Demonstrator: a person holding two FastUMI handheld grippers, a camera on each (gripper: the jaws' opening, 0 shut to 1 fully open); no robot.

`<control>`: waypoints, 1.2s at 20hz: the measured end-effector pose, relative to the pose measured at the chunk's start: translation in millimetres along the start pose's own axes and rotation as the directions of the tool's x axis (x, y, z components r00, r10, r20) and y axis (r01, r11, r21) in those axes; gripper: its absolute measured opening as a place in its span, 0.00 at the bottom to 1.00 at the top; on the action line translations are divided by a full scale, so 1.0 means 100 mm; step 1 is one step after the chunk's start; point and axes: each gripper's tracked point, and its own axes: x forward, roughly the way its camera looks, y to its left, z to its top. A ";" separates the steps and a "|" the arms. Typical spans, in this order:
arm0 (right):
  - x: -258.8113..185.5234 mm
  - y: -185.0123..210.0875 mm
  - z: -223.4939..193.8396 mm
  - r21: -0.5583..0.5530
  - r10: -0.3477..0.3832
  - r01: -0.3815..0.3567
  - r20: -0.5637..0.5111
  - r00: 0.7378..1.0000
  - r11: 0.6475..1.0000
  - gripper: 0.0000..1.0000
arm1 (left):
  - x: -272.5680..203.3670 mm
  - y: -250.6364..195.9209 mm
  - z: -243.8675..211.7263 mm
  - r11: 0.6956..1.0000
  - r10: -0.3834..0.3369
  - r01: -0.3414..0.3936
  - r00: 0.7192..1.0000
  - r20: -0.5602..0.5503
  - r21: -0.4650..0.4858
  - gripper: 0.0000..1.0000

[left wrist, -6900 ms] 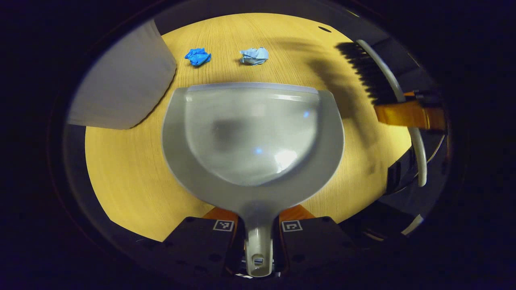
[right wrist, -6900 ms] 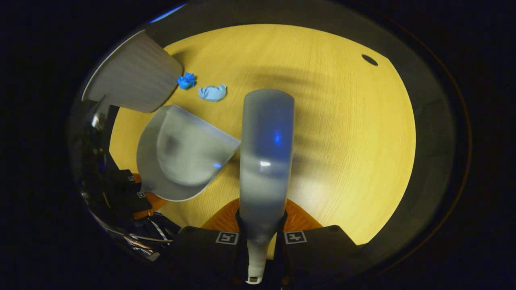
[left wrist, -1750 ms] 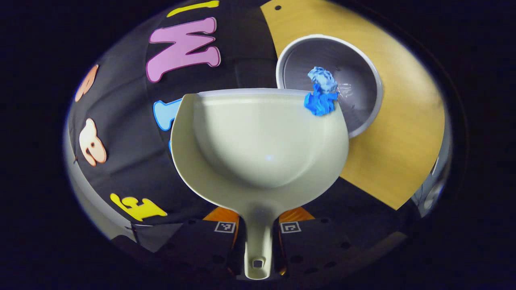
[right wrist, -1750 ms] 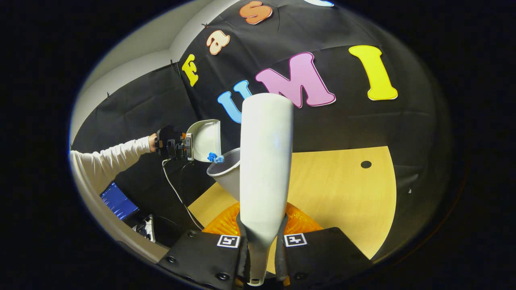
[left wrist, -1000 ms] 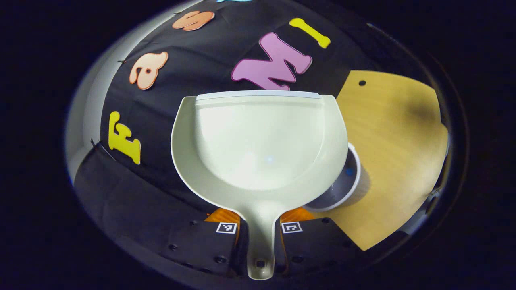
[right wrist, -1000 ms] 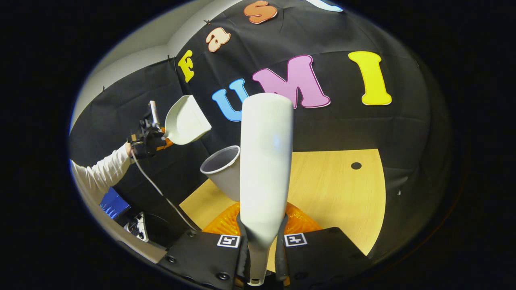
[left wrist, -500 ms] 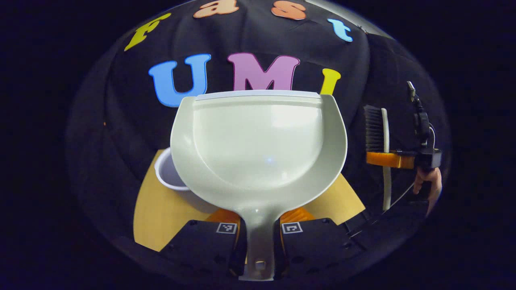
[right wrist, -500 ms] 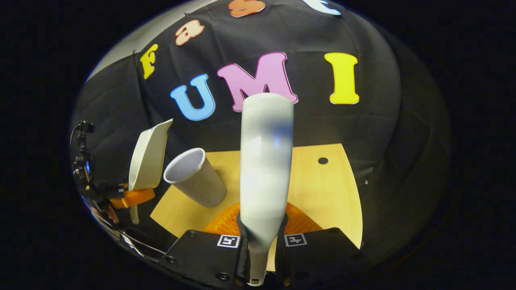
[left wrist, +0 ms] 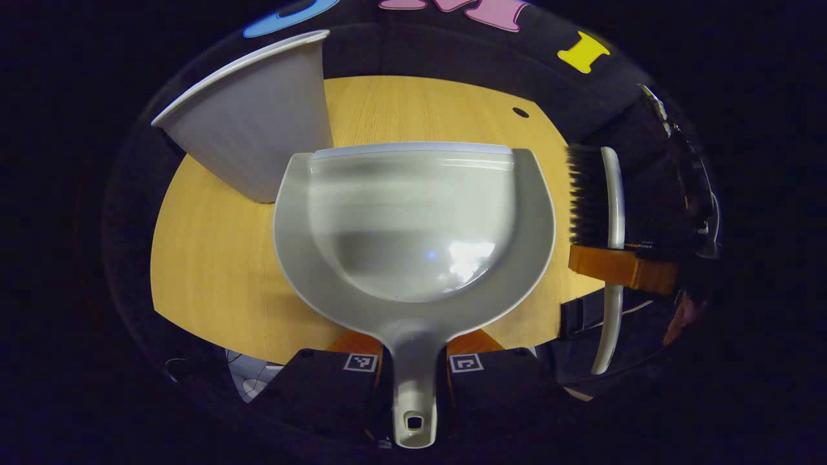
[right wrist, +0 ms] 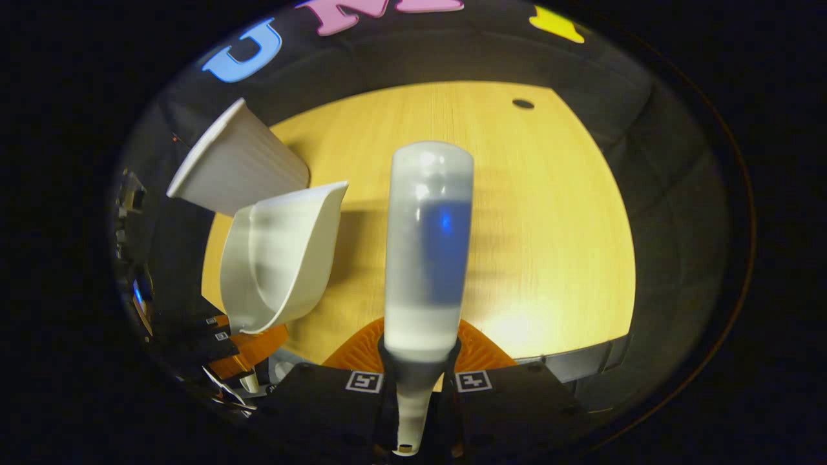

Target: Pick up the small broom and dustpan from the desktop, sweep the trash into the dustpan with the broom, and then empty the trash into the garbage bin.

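Light wooden desktop (left wrist: 213, 271) with a small dark hole (left wrist: 520, 112), seemingly.

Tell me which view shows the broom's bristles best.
Left gripper view: the broom is seen from the side, dark bristles clear, held in the right claw. Right gripper view shows the broom's smooth back, blurred, rising from that claw.

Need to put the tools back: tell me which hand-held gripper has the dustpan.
The left hand-held gripper: its fingers clamp the dustpan handle. The right hand-held gripper grips the broom, whose bristles show beside the pan.
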 end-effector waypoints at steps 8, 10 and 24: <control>0.57 -0.15 0.00 -0.005 -0.095 0.096 -0.149 0.984 0.995 0.26 | -0.03 -0.09 0.08 0.998 0.043 -0.048 0.992 -0.119 -0.039 0.25; 0.65 -0.16 0.00 -0.012 -0.115 0.114 -0.167 0.979 0.993 0.26 | -0.07 -0.07 0.03 0.997 0.050 -0.057 0.988 -0.146 -0.044 0.24; 0.86 -0.30 -0.16 -0.029 -0.168 0.167 -0.275 0.947 0.986 0.30 | -0.10 -0.09 -0.01 0.993 0.107 -0.116 0.963 -0.246 -0.022 0.27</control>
